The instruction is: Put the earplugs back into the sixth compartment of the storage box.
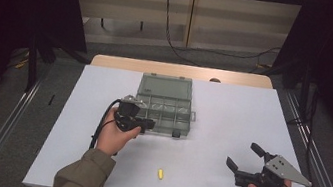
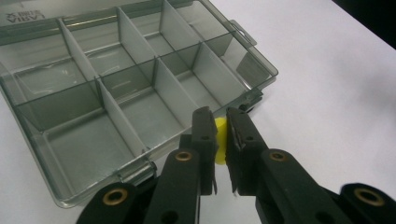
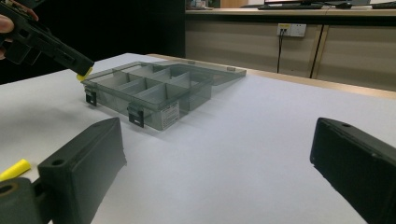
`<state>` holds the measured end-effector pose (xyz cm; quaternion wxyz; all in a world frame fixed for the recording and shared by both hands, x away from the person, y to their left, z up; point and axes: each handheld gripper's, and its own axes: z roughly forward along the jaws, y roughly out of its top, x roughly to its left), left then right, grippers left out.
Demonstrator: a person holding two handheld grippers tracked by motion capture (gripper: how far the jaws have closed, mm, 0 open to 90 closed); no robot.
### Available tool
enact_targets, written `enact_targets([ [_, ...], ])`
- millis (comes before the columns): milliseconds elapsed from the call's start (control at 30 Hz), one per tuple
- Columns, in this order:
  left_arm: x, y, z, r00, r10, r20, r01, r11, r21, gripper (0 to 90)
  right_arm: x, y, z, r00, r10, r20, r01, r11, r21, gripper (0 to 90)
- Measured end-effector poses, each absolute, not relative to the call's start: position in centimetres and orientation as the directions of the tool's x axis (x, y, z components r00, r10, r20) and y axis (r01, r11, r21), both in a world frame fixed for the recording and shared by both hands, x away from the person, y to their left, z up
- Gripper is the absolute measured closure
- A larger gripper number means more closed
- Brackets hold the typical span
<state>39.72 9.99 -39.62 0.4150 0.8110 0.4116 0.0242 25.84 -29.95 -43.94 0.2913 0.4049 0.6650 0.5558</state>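
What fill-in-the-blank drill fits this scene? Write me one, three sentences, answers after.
1. The left gripper is shut on a small ____ piece.
2. The organiser box lies with its lid ____.
3. The right gripper hangs over the white table with its jaws ____.

Missing words: yellow; open; open
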Motion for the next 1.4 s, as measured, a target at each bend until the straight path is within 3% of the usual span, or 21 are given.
enact_targets([
  [1100, 42.6, 9.2, -40.1, 0.602, 0.745, -0.287, 0.668, -0.273, 0.692, 81.4, 25.8, -29.8, -43.9, -0.513, 0.856, 0.061, 0.209, 0.056, 0.976, 3.0],
  [1400, 42.9, 9.1, -40.5, 0.596, 0.755, -0.272, 0.66, -0.268, 0.702, 76.5, 25.8, -29.8, -43.8, -0.521, 0.851, 0.064, 0.209, 0.055, 0.976, 3.8],
])
